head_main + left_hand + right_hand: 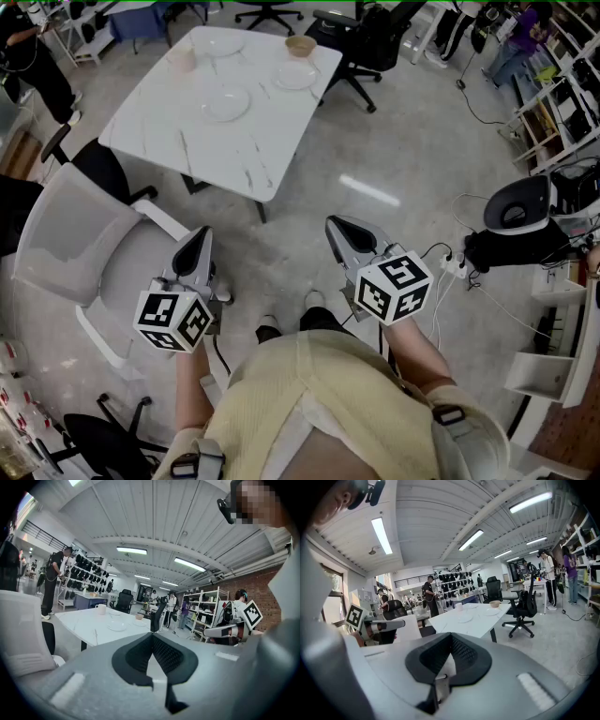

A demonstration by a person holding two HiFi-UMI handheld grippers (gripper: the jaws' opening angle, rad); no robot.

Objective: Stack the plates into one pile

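Three white plates lie apart on the white marble table (253, 159): one near the middle (225, 101), one to the right (296, 75), one at the far edge (217, 42). The left gripper view shows the nearest plate (117, 626), and the right gripper view shows it too (465, 618). My left gripper (202, 234) and right gripper (336, 225) hang over the floor well short of the table. Both point toward it, jaws shut and empty. Each gripper view shows its black pads closed together.
A cup (183, 58) and a tan bowl (301, 45) also stand on the table. A white chair (84, 244) is close on my left, and black office chairs (370, 42) stand beyond the table. A power strip with cables (455, 265) lies on the floor at right. People stand in the background.
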